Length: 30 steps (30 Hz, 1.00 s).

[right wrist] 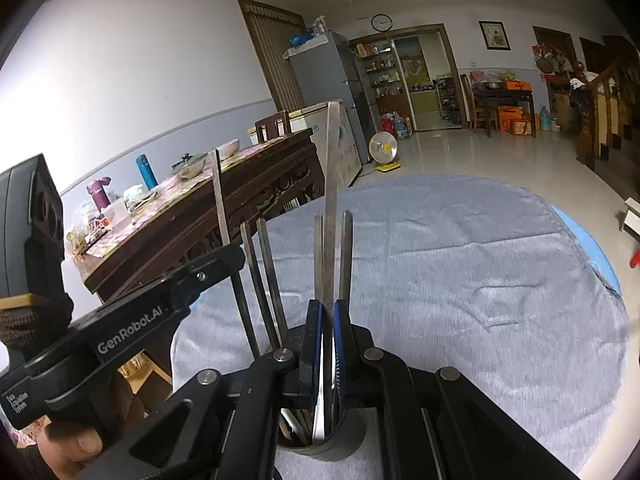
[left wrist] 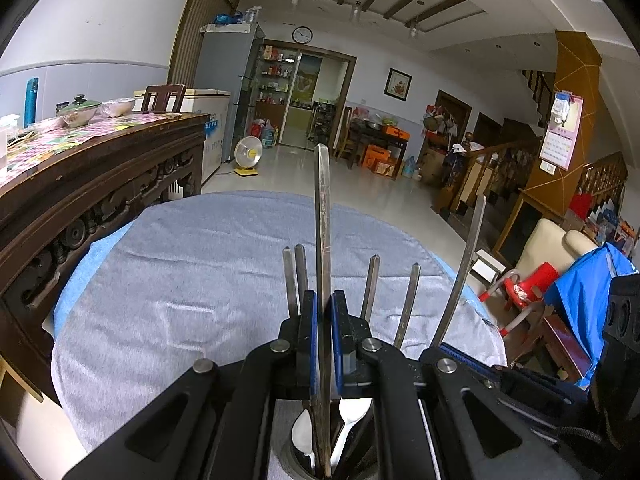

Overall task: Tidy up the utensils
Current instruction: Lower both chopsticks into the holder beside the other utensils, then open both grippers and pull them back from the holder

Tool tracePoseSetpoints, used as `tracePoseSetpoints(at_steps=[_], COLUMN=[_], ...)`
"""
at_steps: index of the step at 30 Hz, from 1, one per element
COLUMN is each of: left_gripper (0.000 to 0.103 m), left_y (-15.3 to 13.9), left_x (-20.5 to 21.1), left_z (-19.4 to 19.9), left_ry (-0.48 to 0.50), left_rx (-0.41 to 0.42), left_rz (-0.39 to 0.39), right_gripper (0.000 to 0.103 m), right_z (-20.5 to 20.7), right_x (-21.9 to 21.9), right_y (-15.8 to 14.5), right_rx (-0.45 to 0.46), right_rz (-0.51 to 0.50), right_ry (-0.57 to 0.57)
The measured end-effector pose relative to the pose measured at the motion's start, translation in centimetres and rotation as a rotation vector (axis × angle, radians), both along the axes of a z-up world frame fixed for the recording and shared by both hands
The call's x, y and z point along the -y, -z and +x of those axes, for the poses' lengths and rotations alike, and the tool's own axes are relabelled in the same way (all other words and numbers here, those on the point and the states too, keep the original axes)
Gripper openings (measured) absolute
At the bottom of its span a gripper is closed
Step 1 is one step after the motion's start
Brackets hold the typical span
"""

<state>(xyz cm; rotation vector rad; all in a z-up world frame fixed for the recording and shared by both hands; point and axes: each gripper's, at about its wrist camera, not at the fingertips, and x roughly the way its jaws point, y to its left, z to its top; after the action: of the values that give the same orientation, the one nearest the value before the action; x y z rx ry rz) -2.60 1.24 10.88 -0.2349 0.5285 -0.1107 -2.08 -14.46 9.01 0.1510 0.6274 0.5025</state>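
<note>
Left claw (left wrist: 324,312) clamped on one long flat steel utensil handle (left wrist: 322,216), standing upright. Right claw (right wrist: 327,320) clamped on another flat handle (right wrist: 331,200), dull and worn. Both over a dark round holder cup (right wrist: 340,446) on the grey-clothed desk (right wrist: 480,280), packed with upright handles and spoon bowls (left wrist: 302,436).

Left tool (left wrist: 324,312) clamps an upright utensil handle (left wrist: 322,216) over the cup (left wrist: 296,466).
</note>
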Motion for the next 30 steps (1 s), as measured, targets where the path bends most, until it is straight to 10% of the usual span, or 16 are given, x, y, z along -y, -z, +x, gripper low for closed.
tracePoseSetpoints(at_steps=[30], left_gripper=[0.007], left_y=[2.7], left_x=[0.5], left_z=[-1.0], left_ry=[0.021], left_rx=[-0.048], left_rz=[0.031], right_gripper=[0.006], right_z=[-1.0], right_x=[-0.5], right_y=[3.2], right_rx=[-0.06], right_rz=[-0.044], right_ry=[-0.007])
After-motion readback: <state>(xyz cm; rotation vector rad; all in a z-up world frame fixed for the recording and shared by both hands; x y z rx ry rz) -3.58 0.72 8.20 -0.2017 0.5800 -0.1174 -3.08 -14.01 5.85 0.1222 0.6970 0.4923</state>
